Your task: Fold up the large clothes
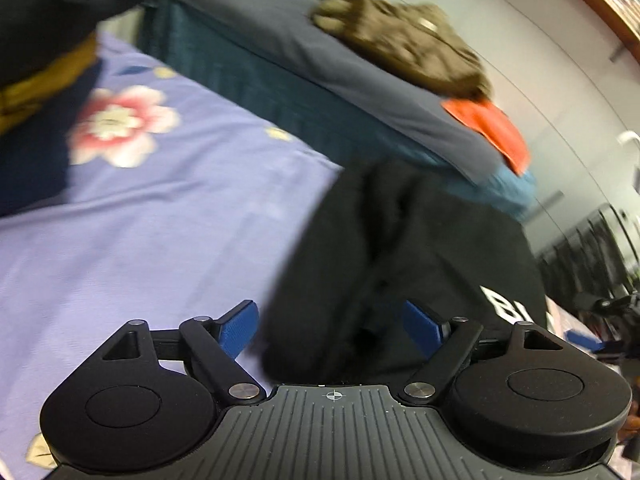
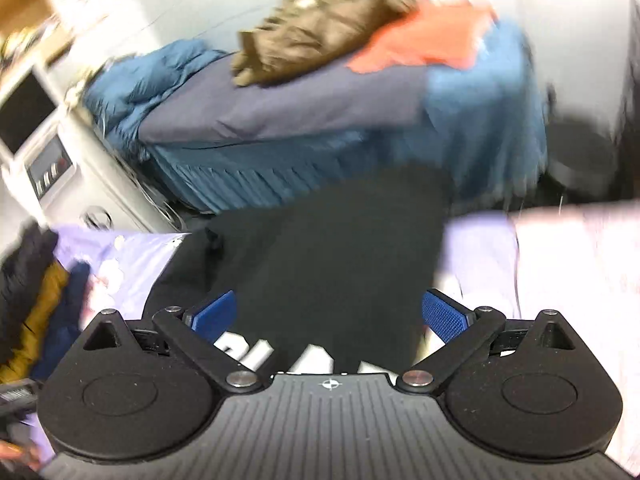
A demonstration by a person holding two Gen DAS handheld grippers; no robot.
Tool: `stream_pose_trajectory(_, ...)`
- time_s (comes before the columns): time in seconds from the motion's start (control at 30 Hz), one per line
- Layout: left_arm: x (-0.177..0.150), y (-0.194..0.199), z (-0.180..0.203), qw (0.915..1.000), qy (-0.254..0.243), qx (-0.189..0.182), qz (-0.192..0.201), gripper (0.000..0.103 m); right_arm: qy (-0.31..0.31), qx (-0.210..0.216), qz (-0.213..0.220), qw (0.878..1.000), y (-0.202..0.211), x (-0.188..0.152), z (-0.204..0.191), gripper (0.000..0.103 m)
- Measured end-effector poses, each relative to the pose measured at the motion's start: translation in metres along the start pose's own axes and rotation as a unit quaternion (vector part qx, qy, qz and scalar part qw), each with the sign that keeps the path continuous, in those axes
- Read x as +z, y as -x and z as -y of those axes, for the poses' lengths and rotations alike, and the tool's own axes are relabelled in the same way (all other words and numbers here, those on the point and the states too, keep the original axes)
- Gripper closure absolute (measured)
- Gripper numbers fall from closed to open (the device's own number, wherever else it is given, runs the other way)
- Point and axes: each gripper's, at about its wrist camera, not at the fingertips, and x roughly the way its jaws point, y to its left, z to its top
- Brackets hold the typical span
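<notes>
Ribbed grey housing and black pivoting arms fill the bottom of both wrist views, each carrying two blue, finely textured fingers. On the left gripper (image 1: 330,326) the fingers stand wide apart, and a bunched fold of the black garment (image 1: 404,256) lies between them, with neither pad pressing on it. On the right gripper (image 2: 330,314) the fingers are also spread wide over the same cloth and grip nothing.

That garment (image 2: 320,252) is a soft, matte black knit with bold white lettering, partly hidden. It lies on the lilac bedsheet (image 1: 168,216), a thin smooth cotton printed with pink-and-white flowers. In the left view it looks heaped and creased; in the right view it spreads into a flatter dark panel running away from the camera. It reads as released but only partly folded, so straightening and further folds likely remain, though blur makes this hard to judge.

At the sheet's far side a dark and mustard pile of clothes (image 1: 44,64) waits. Beyond stands a second bed with a blue pleated skirt (image 2: 248,168), a smooth navy cover, a crumpled olive-brown jacket (image 1: 404,46) and an orange cloth (image 1: 492,132).
</notes>
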Motion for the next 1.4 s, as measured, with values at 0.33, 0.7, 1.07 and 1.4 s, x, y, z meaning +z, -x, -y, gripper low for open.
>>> stream_pose_trajectory(0.33,0.021,-0.057,-0.009,0.9981,-0.01,0.0,-0.061,0.0,-0.25,0.124,-0.036,0.96,-0.019,-0.047,0.107,0.003)
stream_pose_trajectory(0.7,0.015,-0.093,-0.003,0.9938,0.028,-0.026,-0.105,0.0,-0.295,0.18,-0.059,0.936,-0.079,-0.059,0.101,0.003)
stream_pose_trajectory(1.07,0.004,-0.089,0.043,0.992,-0.062,0.005,-0.11,0.0,-0.227,0.091,-0.065,0.967,-0.078,-0.051,0.064,0.047)
stream_pose_trajectory(1.4,-0.003,-0.073,0.089,0.9864,-0.112,-0.016,-0.119,0.004,-0.129,0.043,-0.041,0.99,-0.041,-0.02,0.01,0.063)
